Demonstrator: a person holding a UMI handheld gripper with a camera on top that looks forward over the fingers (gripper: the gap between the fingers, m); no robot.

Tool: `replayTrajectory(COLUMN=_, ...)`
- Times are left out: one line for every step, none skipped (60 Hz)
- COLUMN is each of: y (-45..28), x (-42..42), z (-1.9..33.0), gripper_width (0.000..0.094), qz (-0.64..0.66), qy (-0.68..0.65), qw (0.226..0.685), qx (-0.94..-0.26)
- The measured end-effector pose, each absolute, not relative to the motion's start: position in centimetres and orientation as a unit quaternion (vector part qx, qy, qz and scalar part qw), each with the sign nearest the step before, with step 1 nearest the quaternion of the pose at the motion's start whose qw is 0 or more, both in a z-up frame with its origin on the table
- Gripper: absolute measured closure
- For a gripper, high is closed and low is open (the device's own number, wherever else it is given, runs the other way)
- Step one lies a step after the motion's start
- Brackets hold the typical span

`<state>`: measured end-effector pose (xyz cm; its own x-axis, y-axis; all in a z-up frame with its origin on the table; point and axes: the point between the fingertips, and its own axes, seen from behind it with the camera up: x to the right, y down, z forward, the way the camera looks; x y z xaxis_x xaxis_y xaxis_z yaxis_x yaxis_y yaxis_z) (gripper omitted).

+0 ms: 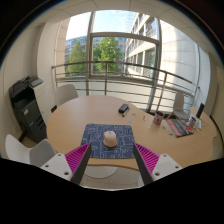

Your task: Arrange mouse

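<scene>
Claw (109, 163) is open and empty, well short of the mouse (110, 139), which sits on the blue mat (108, 142) on the round tabletop (70, 122). You descend centred, straddle the mouse's sides, then close.

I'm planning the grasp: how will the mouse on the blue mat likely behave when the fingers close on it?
The mouse looks small and rounded, so it is probably light and rigid. Its domed top may let the fingers slip unless they close low on its sides. Sitting flat on the mouse mat, it seems unlikely to tip or roll. The gripper is open, short of it.
</scene>
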<state>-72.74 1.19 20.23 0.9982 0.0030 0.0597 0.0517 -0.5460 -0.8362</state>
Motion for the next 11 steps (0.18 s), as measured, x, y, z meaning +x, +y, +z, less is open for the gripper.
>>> replayTrajectory(y=0.99, x=-72.74, z=20.22, gripper_width=0.009, qz=-0.026, qy=-0.017, qw=0.476, qx=-0.879)
replayTrajectory(y=0.88, x=-72.8, z=20.31, gripper_width=0.0092, qz=-0.026, qy=-0.018, qw=0.476, qx=-0.879)
replayTrajectory(y=0.76, x=-72.76, z=20.31, gripper_width=0.009, qz=-0.026, qy=-0.018, qw=0.475, qx=-0.879)
replayTrajectory(y=0.66, x=-72.76, z=20.33, gripper_width=0.0091, qz=-0.026, qy=-0.019, qw=0.476, qx=-0.879)
replayTrajectory(y=0.58, x=-72.73, z=20.36, gripper_width=0.009, qz=-0.026, qy=-0.019, qw=0.476, qx=-0.879)
replayTrajectory(y=0.53, x=-72.72, z=20.39, gripper_width=0.0091, qz=-0.026, qy=-0.02, qw=0.476, qx=-0.879)
replayTrajectory(y=0.47, x=-72.7, z=20.44, gripper_width=0.009, qz=-0.026, qy=-0.02, qw=0.477, qx=-0.878)
replayTrajectory(y=0.39, x=-72.78, z=20.62, gripper_width=0.009, qz=-0.027, qy=-0.02, qw=0.477, qx=-0.878)
replayTrajectory(y=0.34, x=-72.75, z=20.65, gripper_width=0.0091, qz=-0.028, qy=-0.02, qw=0.478, qx=-0.878)
replayTrajectory(y=0.27, x=-72.74, z=20.69, gripper_width=0.009, qz=-0.028, qy=-0.021, qw=0.479, qx=-0.877)
replayTrajectory(y=0.22, x=-72.76, z=20.72, gripper_width=0.0091, qz=-0.028, qy=-0.021, qw=0.479, qx=-0.877)
